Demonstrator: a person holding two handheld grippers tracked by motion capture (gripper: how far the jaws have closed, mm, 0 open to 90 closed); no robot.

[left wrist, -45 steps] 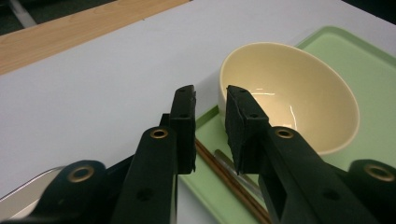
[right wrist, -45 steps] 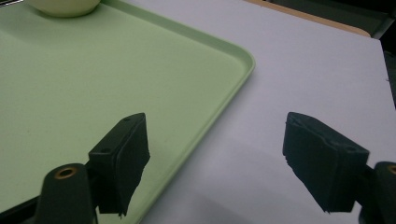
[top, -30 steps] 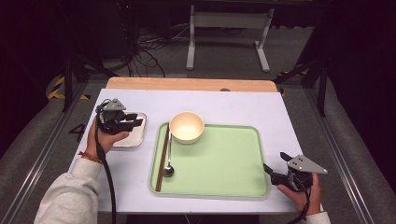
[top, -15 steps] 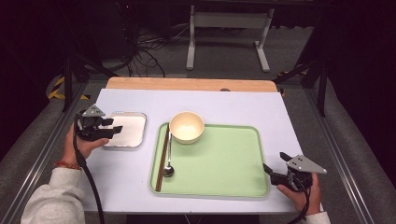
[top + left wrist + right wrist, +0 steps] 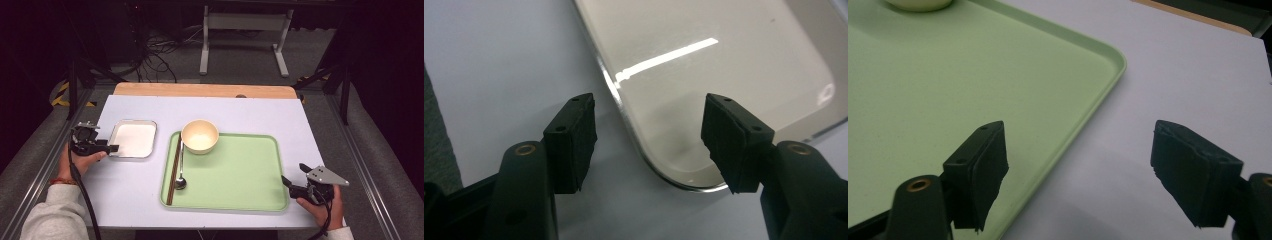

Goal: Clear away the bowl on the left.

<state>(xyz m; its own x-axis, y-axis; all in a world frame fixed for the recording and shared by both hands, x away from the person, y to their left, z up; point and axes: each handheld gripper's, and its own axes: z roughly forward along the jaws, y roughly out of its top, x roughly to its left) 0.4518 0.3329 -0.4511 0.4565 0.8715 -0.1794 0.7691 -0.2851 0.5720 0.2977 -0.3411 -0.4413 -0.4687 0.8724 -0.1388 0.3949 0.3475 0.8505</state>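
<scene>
Two grippers are at the table, one at each near corner. The right gripper (image 5: 291,183) rests low at the near right corner of the one green tray (image 5: 240,170), its jaws wide apart with nothing between them; in the right gripper view that tray's rim (image 5: 1108,90) runs up between them. The left gripper (image 5: 111,148) sits at the left edge of the one small metal tray (image 5: 133,139), which lies on the white table (image 5: 260,112) just left of the green tray; its jaws have just been opening and stand apart, holding nothing, with the metal tray's near corner (image 5: 674,175) lying below the gap. On the green tray lie one pair of brown chopsticks (image 5: 173,170) and one spoon (image 5: 180,175) side by side along its left edge, and farther back one cream bowl (image 5: 200,136) at its far left corner. Beyond the table stand one white frame (image 5: 245,37) and a tangle of cables (image 5: 155,55) on the floor.
</scene>
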